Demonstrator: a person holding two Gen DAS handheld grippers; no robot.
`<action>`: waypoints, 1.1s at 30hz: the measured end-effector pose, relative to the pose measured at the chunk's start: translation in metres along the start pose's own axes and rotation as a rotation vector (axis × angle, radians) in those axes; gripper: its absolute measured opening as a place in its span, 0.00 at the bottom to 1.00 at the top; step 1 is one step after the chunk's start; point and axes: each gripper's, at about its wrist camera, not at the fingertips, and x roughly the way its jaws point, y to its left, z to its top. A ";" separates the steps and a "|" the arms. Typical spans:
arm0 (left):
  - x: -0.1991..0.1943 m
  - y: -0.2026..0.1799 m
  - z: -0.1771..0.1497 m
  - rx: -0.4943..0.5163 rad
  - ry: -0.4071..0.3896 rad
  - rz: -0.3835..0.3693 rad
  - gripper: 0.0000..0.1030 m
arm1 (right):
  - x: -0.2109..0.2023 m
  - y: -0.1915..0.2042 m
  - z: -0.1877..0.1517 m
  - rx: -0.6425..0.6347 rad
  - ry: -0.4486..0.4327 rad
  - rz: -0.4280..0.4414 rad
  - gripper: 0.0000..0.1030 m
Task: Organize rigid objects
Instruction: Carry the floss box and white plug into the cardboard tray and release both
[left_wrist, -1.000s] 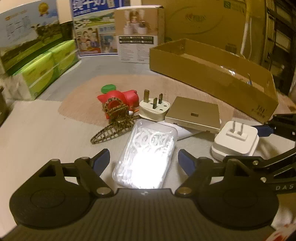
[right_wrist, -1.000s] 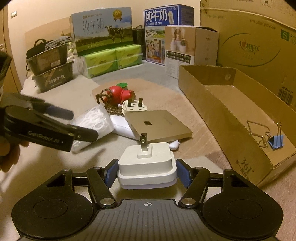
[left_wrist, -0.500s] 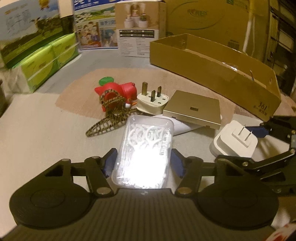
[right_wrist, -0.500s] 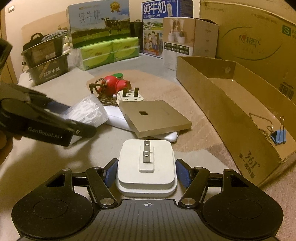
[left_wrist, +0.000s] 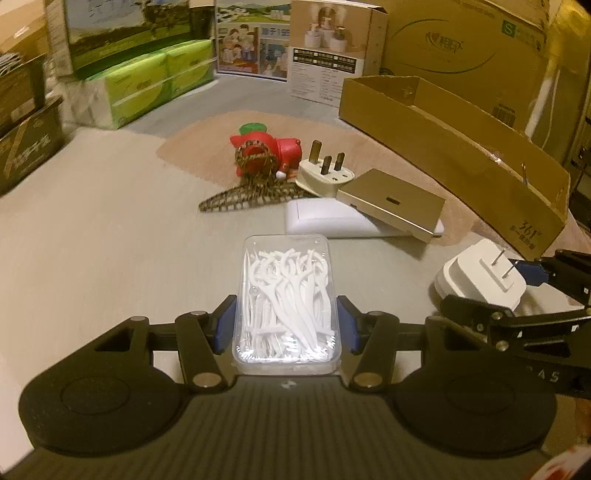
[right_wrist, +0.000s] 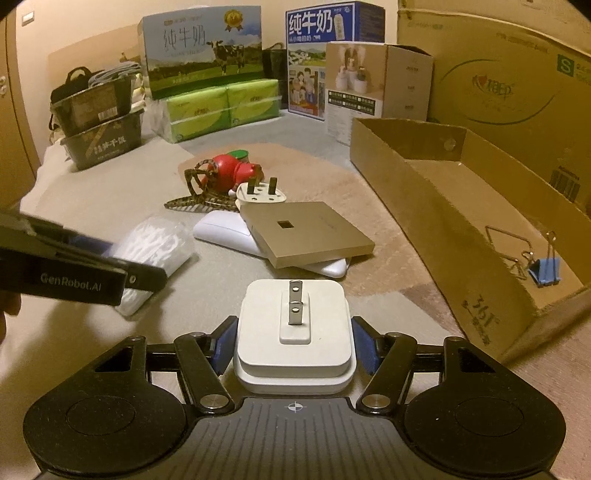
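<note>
My left gripper (left_wrist: 286, 325) is shut on a clear plastic box of white floss picks (left_wrist: 286, 299), held a little above the bed surface. My right gripper (right_wrist: 294, 345) is shut on a white two-prong charger (right_wrist: 294, 332); it also shows in the left wrist view (left_wrist: 480, 275). A pile lies ahead: a red toy (left_wrist: 269, 149), a brown hair claw (left_wrist: 251, 192), a three-pin plug (left_wrist: 325, 175), a gold flat box (left_wrist: 391, 199) on a white flat item (left_wrist: 321, 221). A long cardboard tray (right_wrist: 461, 206) stands to the right.
A blue binder clip (right_wrist: 543, 269) and a wire clip (right_wrist: 506, 243) lie in the cardboard tray. Milk cartons (right_wrist: 203, 55), green tissue packs (right_wrist: 221, 107) and a large carton (right_wrist: 509, 92) line the back. Dark baskets (right_wrist: 99, 125) stand at far left.
Both grippers closed on their objects and lifted them. The left one pulled the floss pick box back away from the pile; the charger tilted upward in the right one.
</note>
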 end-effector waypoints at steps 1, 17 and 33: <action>-0.003 -0.002 -0.003 -0.008 -0.001 0.006 0.51 | -0.003 -0.001 0.000 0.002 -0.002 0.002 0.62; -0.057 -0.040 -0.028 -0.190 -0.032 0.027 0.51 | -0.061 -0.018 -0.001 0.027 -0.068 0.011 0.62; -0.088 -0.077 -0.035 -0.202 -0.063 0.034 0.51 | -0.099 -0.034 -0.001 0.027 -0.123 0.011 0.62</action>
